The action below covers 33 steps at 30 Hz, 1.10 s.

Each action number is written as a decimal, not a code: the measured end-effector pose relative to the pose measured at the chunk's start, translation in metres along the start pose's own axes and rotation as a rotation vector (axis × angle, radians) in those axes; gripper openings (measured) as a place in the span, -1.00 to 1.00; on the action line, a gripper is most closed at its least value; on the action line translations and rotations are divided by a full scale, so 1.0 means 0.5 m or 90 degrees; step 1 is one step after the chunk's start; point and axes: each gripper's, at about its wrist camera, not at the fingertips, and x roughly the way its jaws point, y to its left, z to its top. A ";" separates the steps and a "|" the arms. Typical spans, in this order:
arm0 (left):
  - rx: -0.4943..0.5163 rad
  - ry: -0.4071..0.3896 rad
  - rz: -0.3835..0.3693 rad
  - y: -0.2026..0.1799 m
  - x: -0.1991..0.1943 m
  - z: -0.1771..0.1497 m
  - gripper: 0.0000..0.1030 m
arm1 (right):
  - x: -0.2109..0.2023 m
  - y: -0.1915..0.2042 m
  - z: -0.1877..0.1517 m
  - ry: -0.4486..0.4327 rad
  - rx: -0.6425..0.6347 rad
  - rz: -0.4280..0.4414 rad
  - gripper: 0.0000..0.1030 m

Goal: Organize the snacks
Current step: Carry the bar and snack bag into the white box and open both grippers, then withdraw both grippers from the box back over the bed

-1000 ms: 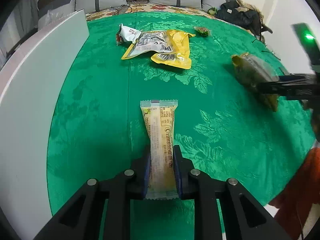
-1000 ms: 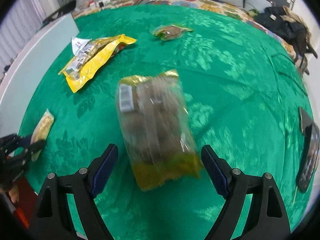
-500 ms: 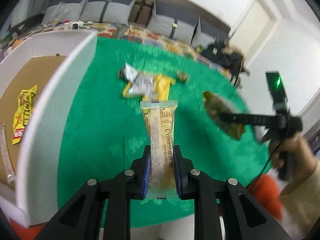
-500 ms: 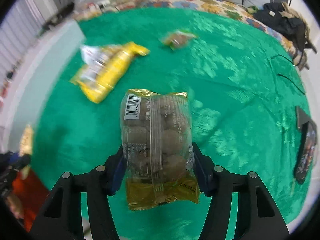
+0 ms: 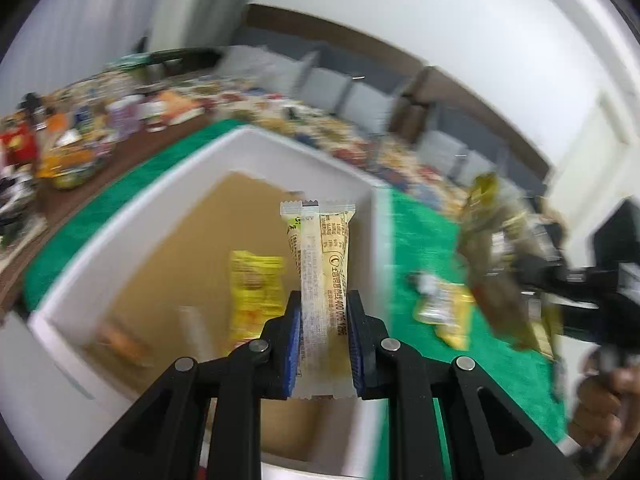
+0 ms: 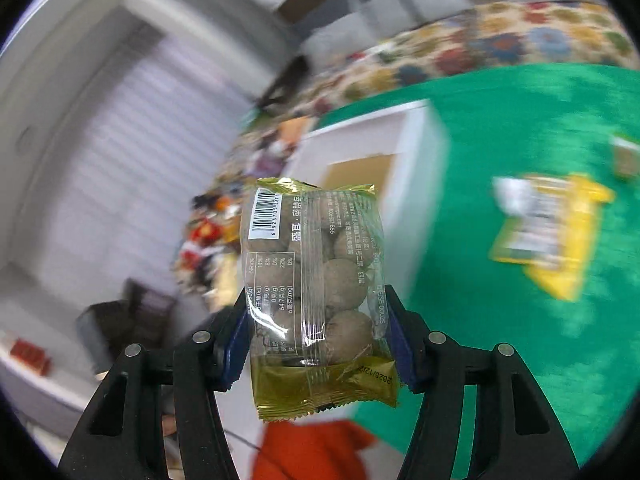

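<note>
Both grippers carry a snack toward the white box.

I see the white box (image 5: 132,216) lying just beyond my left gripper (image 5: 323,340), holding a yellow packet (image 5: 256,292) and blurred items; my right gripper (image 6: 316,340) pinches the clear nut bag (image 6: 316,280) by its sides, so the bag stands upright; my left fingers (image 5: 290,344) squeeze the slim cream bar (image 5: 322,280) low, ready to drop.

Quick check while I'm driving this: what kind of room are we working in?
Probably a home living room: a grey cushioned sofa runs along the wall, with a floral cover beside the green tablecloth, where a white box takes the snacks.
</note>
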 end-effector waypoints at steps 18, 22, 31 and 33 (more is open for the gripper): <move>0.037 0.050 -0.007 -0.105 0.031 -0.090 0.70 | 0.003 -0.269 -0.198 0.016 -0.176 -0.424 0.43; 0.136 0.071 -0.077 -0.278 0.064 -0.143 0.97 | -0.127 -0.422 -0.254 -0.025 -0.153 -0.560 0.43; 0.302 0.170 -0.014 -0.483 0.331 -0.305 0.96 | -0.284 -0.579 -0.309 -0.148 0.012 -0.626 0.43; 0.320 0.163 0.000 -0.494 0.372 -0.319 0.96 | -0.293 -0.580 -0.304 -0.147 0.030 -0.601 0.44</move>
